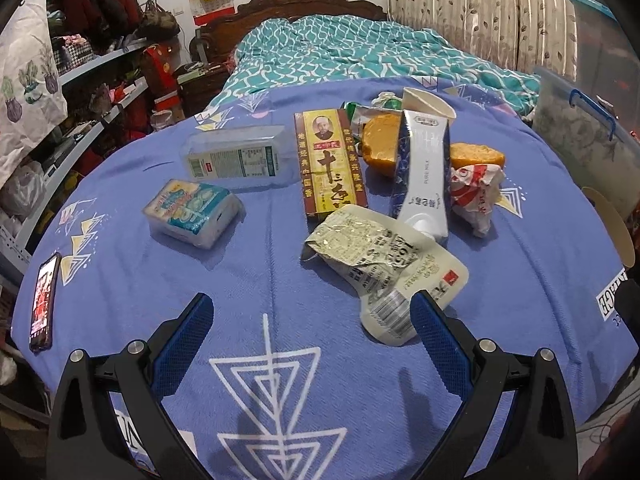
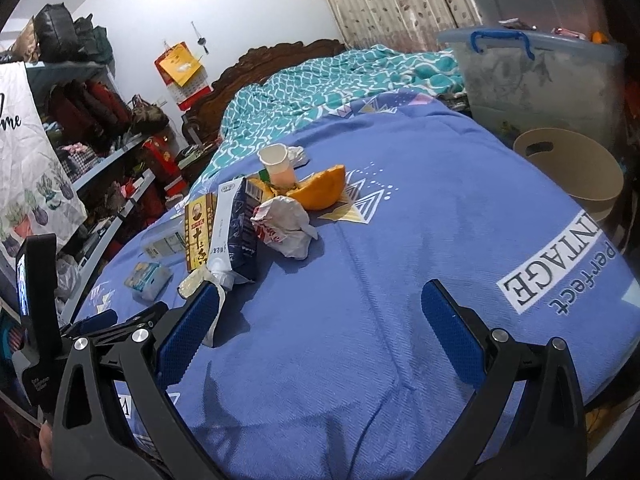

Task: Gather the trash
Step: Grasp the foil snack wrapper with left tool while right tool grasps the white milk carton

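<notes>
Trash lies on a blue bedspread (image 1: 280, 264): a flattened white pouch (image 1: 384, 264), a white milk carton (image 1: 424, 176), a crumpled red-and-white wrapper (image 1: 476, 196), orange peels (image 1: 384, 140), a paper cup (image 1: 424, 102), a brown spice box (image 1: 328, 164), a clear plastic box (image 1: 240, 158) and a tissue pack (image 1: 192, 210). My left gripper (image 1: 310, 320) is open and empty, its right finger just beside the pouch's near end. My right gripper (image 2: 320, 308) is open and empty over bare bedspread, right of the carton (image 2: 234, 232) and in front of the wrapper (image 2: 286, 226).
A beige bin (image 2: 572, 172) stands at the bed's right edge, with a clear storage tub (image 2: 532, 80) behind it. A phone (image 1: 44, 300) lies at the bed's left edge. Cluttered shelves (image 1: 80, 92) line the left side. A teal quilt (image 1: 360, 52) covers the far bed.
</notes>
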`<state>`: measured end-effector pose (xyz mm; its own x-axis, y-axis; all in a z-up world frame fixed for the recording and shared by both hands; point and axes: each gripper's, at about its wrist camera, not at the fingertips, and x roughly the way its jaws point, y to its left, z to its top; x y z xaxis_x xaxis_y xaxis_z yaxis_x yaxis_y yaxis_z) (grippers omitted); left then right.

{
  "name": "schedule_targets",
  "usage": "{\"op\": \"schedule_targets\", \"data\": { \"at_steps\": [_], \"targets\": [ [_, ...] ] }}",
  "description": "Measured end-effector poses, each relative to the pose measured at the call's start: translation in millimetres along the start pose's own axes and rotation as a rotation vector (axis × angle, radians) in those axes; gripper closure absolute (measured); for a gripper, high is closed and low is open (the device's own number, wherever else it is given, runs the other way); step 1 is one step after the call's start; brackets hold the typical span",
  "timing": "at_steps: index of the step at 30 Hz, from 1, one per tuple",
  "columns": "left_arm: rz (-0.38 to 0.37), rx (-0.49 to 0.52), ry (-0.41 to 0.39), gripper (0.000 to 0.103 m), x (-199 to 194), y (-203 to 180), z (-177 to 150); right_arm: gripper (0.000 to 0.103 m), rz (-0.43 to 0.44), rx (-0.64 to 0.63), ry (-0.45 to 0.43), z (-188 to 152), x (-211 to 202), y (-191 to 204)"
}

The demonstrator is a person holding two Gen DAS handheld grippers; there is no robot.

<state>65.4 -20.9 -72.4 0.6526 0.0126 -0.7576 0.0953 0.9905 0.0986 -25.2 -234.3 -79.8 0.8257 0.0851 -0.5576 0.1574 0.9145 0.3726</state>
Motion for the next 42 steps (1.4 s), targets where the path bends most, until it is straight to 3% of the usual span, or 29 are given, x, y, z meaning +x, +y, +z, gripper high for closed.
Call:
{"op": "schedule_targets", "data": {
  "at_steps": [2,4,6,9,11,17,21,23,26,28,30,32,33,36,40,42],
  "targets": [
    [-0.011,-0.017,-0.008,0.009,1.8,11.0,0.6,0.004,0.021,-0.032,0.015,-0.3,4.7,8.1],
    [-0.044,-0.053,-0.015,0.009,4.5,30.1,1.6,0.014,0.048,-0.075,0.04,-1.2,11.2,17.7],
    [-0.074,-0.099,-0.032,0.009,7.2,54.7,1.8,0.031,0.085,-0.13,0.09,-4.1,23.2,30.2],
    [-0.09,-0.128,-0.043,0.009,9.5,80.0,2.1,0.044,0.129,-0.172,0.152,-8.1,40.2,43.6],
    [-0.105,-0.135,-0.045,0.013,11.0,90.4,3.1,0.046,0.157,-0.206,0.186,-8.6,54.3,55.1],
    [-0.224,-0.148,0.013,0.019,26.3,93.1,6.3,0.046,0.184,-0.196,0.25,7.3,101.9,66.2],
    [-0.251,0.036,-0.016,0.018,25.7,40.4,2.4,0.044,0.199,-0.06,0.286,34.4,125.5,46.3],
    [-0.264,0.13,-0.018,0.011,28.4,11.3,-0.1,0.043,0.227,-0.023,0.323,41.0,136.8,43.1],
    [-0.254,0.25,-0.016,0.009,39.3,-27.1,-4.5,0.024,0.249,0.002,0.365,50.9,151.6,45.6],
    [-0.217,0.329,-0.008,0.009,50.5,-48.4,-6.5,0.021,0.263,0.005,0.385,56.9,160.8,48.5],
    [-0.186,0.359,-0.003,0.018,58.6,-54.4,-8.5,0.018,0.256,-0.002,0.397,61.8,171.1,53.8],
    [-0.201,0.339,0.042,0.055,67.0,-44.5,-8.1,0.017,0.254,-0.007,0.402,64.2,177.7,58.3],
    [-0.238,0.299,0.062,0.056,70.0,-31.9,-6.9,0.015,0.256,-0.014,0.402,65.0,181.0,63.2],
    [-0.231,0.223,0.011,0.062,61.7,4.9,-7.0,0.014,0.239,-0.053,0.397,60.1,187.0,77.0],
    [-0.278,0.121,-0.012,0.065,48.5,47.7,-14.1,0.013,0.194,-0.14,0.372,47.5,188.0,96.3],
    [-0.315,0.081,-0.02,0.065,43.4,65.7,-19.6,0.018,0.147,-0.223,0.352,39.6,191.3,108.2]
  ]
}}
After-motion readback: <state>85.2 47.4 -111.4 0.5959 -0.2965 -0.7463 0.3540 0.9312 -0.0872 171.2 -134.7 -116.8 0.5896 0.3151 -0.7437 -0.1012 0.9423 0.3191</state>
